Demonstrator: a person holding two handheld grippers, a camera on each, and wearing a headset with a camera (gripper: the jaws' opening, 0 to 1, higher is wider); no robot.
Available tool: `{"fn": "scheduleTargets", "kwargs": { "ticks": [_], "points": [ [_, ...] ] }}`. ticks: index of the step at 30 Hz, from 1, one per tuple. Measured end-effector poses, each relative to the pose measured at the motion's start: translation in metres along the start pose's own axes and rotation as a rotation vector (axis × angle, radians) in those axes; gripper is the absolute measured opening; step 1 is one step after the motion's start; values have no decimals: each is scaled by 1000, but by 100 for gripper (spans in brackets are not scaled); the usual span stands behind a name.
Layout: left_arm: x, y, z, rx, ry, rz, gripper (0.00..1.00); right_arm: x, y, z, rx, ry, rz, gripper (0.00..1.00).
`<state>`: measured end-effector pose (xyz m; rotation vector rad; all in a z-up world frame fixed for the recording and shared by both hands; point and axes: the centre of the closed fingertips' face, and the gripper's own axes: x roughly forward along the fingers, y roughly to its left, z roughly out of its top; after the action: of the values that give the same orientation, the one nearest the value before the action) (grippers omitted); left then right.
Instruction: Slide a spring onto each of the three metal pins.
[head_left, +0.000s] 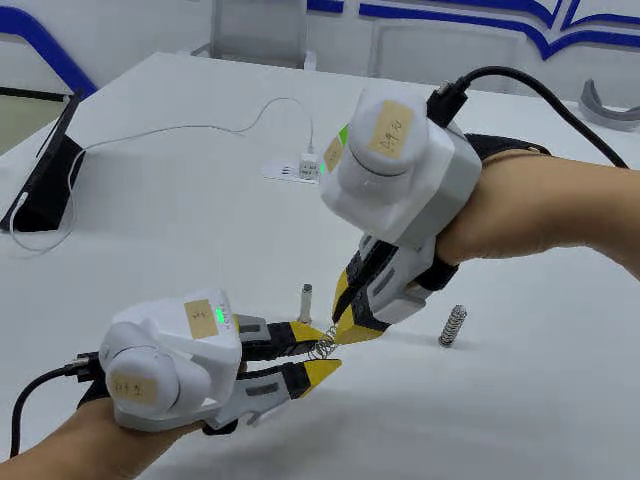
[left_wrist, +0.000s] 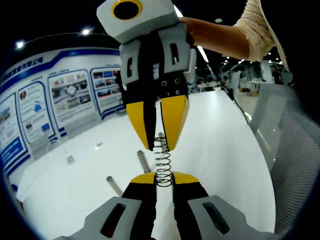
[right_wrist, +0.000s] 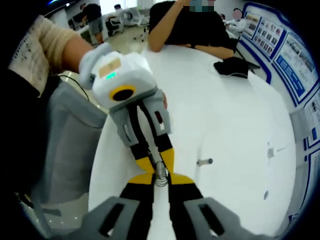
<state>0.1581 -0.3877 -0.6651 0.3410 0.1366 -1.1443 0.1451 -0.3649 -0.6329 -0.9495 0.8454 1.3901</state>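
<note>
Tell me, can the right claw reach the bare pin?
Probably yes: the bare pin stands close beside the right claw with nothing between. But the left claw also pinches the spring, so it likely must let go first.

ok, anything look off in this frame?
Mainly this: left gripper and right gripper both clamp one spring, an end each. Farther right, a second spring leans, while the bare pin stands straight.

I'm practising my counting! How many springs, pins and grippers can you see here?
Springs: 2 (held spring, standing spring)
Pins: 1 (bare pin)
Grippers: 2 (left gripper, right gripper)
Total: 5
</note>
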Motion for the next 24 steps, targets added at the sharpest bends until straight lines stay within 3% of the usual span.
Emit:
{"fn": "scheduleTargets", "kwargs": {
  "ticks": [10,24],
  "points": [
    [-1,2,4,-35,-19,16,11,-2,0,14,-9,-58,-8,12],
    [0,4,3,-54,-22,33,11,3,1,12,-32,-49,-4,15]
  ]
}}
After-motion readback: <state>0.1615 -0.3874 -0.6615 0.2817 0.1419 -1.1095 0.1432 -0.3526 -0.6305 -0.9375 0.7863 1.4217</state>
